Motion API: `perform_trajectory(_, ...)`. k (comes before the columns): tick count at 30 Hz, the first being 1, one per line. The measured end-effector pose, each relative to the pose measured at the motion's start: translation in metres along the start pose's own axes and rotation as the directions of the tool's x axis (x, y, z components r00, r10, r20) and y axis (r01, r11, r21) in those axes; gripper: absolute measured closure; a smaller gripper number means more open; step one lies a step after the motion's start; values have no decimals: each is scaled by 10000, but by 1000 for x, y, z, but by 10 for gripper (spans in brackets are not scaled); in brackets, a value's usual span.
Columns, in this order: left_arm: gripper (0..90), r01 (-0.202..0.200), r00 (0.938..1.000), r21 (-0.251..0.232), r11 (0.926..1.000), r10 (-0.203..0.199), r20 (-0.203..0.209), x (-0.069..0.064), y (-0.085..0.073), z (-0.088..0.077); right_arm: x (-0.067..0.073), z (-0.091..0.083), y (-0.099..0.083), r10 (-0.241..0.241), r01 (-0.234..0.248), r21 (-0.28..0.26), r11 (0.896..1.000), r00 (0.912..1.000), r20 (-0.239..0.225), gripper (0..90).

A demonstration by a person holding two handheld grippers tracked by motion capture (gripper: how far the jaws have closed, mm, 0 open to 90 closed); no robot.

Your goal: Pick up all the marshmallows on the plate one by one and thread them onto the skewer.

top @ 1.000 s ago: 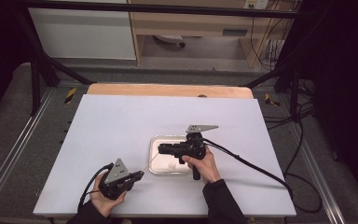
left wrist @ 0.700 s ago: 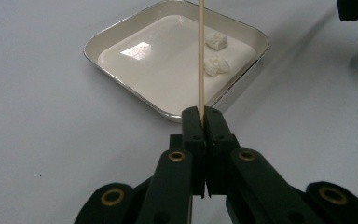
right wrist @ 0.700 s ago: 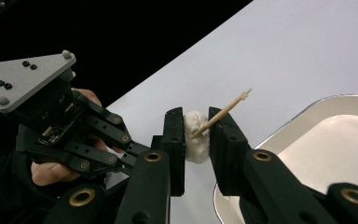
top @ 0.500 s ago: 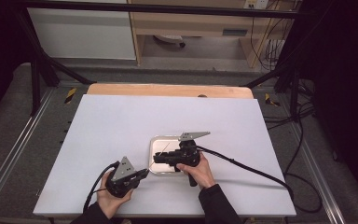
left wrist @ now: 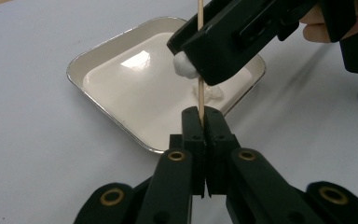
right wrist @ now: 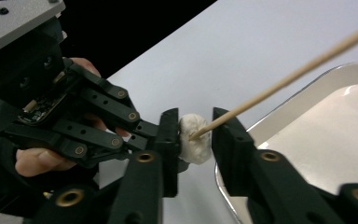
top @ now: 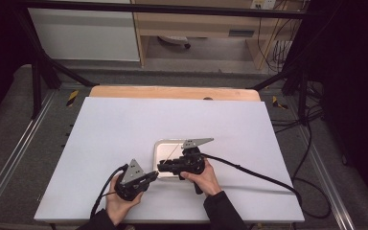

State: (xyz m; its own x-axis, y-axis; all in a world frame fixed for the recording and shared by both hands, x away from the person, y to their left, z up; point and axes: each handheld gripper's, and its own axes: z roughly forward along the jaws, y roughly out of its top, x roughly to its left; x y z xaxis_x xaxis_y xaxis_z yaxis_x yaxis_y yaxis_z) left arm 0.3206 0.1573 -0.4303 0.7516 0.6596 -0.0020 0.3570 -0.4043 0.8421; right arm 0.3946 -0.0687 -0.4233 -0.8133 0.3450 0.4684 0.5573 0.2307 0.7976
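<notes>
the white counter (top: 124, 134) carries one landmark, a shallow metal tray (left wrist: 116, 60) with a pale lining, lying toward the person's edge and a little right of the middle. both hands meet at the tray's near-left corner. the right hand (top: 202, 176) reaches in over the tray's near rim, its cable trailing away to the right; the left hand (top: 120, 203) sits just off the tray's left side, nearer the counter's front edge, wrist low and angled toward the tray.

the left tool (left wrist: 200, 122) is clamped on a thin wooden skewer (left wrist: 199, 60), pinching its lower end just outside the tray's near rim. from that grip the skewer's long axis runs up and away over the tray. the right tool (right wrist: 193, 133) comes across the skewer from the side, and between its jaws sits a small white soft lump (right wrist: 193, 139) threaded on the stick; the left jaw touches it, while a little gap shows beside the right jaw, so i cannot tell whether the hold is firm.

the lump lies just above the left tool's pinch, along the skewer. judging from this, any slide must run along the skewer's axis, with the left hand acting as the anchor. a second white scrap (left wrist: 213, 91) rests in the tray near that same corner.
</notes>
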Motion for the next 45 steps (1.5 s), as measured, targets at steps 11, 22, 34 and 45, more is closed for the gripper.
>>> perform_trajectory(11, 886, 194, 9998, -102, 9998, -193, 37, 9, -5, -7, 4, -28, 12, -1223, 1281, -139, 9917, 9700, 2100, 277)
perform_trajectory(22, 886, 221, 9996, -27, 9998, -220, 176, 13, -8, -14, -17, -35, 0, -1976, 1595, 1330, 9782, 9119, 3598, 205)
perform_trajectory(34, 885, 217, 9995, 35, 9998, -217, 222, 13, -10, -15, -35, -27, -16, -2811, 1882, 2576, 9477, 8744, 3954, 474)
perform_trajectory(45, 885, 326, 9993, 220, 9992, -330, 176, 12, -11, -15, -38, -23, -21, -2996, 1838, 3032, 9350, 8668, 3986, 621)
